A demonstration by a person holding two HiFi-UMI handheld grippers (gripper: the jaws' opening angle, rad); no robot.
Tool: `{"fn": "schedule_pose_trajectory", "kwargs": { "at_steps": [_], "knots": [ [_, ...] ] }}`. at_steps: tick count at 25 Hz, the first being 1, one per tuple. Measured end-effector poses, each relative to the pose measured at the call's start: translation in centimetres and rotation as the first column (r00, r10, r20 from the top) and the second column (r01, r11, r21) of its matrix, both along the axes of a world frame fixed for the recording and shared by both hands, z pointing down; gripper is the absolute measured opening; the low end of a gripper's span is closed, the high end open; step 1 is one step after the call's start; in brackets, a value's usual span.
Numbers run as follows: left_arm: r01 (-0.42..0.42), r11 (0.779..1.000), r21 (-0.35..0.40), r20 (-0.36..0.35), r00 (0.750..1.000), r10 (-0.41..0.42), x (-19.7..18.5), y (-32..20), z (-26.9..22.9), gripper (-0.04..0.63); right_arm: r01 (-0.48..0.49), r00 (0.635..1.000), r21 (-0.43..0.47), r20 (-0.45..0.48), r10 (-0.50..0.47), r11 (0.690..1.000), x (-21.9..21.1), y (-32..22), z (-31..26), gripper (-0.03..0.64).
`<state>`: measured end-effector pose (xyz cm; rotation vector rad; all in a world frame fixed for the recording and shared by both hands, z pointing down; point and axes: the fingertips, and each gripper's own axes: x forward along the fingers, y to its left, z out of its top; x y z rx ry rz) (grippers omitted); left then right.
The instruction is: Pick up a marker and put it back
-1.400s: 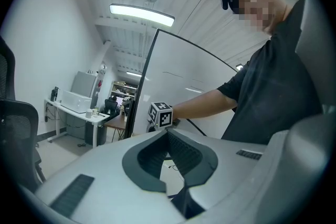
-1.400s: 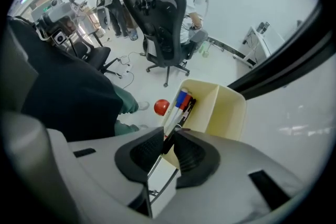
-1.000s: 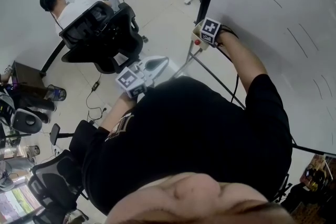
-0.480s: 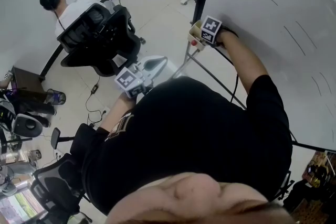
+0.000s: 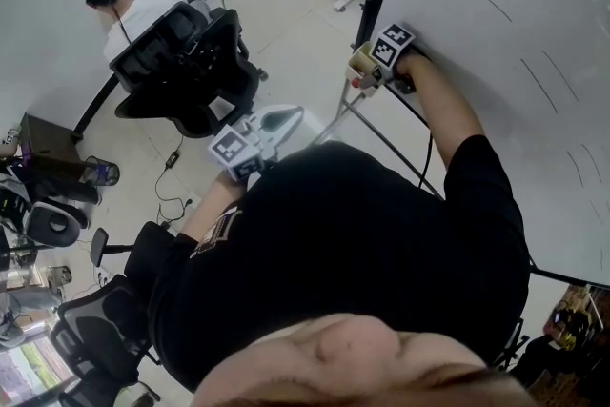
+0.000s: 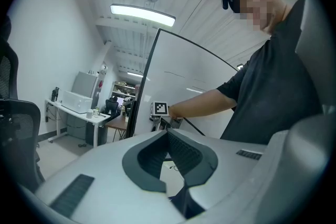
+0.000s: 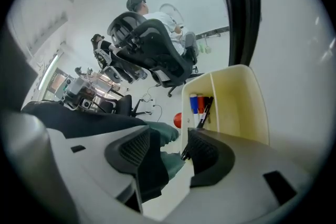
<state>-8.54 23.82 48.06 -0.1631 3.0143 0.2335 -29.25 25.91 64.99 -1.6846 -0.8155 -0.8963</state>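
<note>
A cream marker holder (image 7: 236,102) hangs on the whiteboard (image 5: 496,33). In it stand a blue marker (image 7: 193,105) and a red marker (image 7: 200,104), and a black marker (image 7: 206,109) leans beside them. My right gripper (image 7: 169,141) is just below the holder (image 5: 360,62) and its jaws are opening. The black marker's lower end is next to the right-hand pad, and nothing is pressed between the pads. My left gripper (image 6: 167,134) is held low in front of the person's body (image 5: 286,117), its fingertips together and empty.
The whiteboard's black frame (image 7: 241,8) runs up beside the holder. A red round knob (image 7: 177,119) sits under the holder. A seated person in a black office chair (image 5: 186,62) is to the left, with more chairs and gear (image 5: 48,214) on the floor.
My right gripper has shifted slightly up and right, closer to the board at the holder. The left gripper has stayed where it was.
</note>
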Motion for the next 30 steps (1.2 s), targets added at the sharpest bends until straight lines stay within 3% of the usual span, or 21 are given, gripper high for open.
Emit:
{"fn": "schedule_pose_trajectory", "kwargs": {
  "at_steps": [9, 17, 22, 27, 30],
  "knots": [
    [0.006, 1.000, 0.004, -0.003, 1.000, -0.006, 0.2, 0.1, 0.1, 0.003, -0.063, 0.985, 0.071, 0.166, 0.050, 0.996, 0.0, 0.8, 2.2, 0.224],
    [0.009, 1.000, 0.005, 0.003, 1.000, -0.009, 0.3, 0.3, 0.1, 0.003, -0.077, 0.981, 0.083, 0.182, 0.061, 0.994, -0.4, 0.6, 2.3, 0.225],
    [0.003, 1.000, 0.005, 0.005, 1.000, -0.003, 0.3, 0.1, 0.2, 0.003, -0.096, 0.989, 0.098, 0.124, 0.083, 0.991, 0.3, 0.4, 2.5, 0.201],
    [0.007, 1.000, 0.010, 0.005, 1.000, -0.007, 0.3, 0.4, 0.2, 0.003, -0.111, 0.989, 0.045, 0.103, 0.106, 0.993, -0.3, 0.9, 0.5, 0.218],
    [0.001, 1.000, 0.011, 0.002, 1.000, -0.001, 0.1, 0.3, 0.3, 0.003, -0.103, 0.978, 0.049, 0.185, 0.092, 0.993, -1.5, 0.4, 0.2, 0.227]
  ]
}}
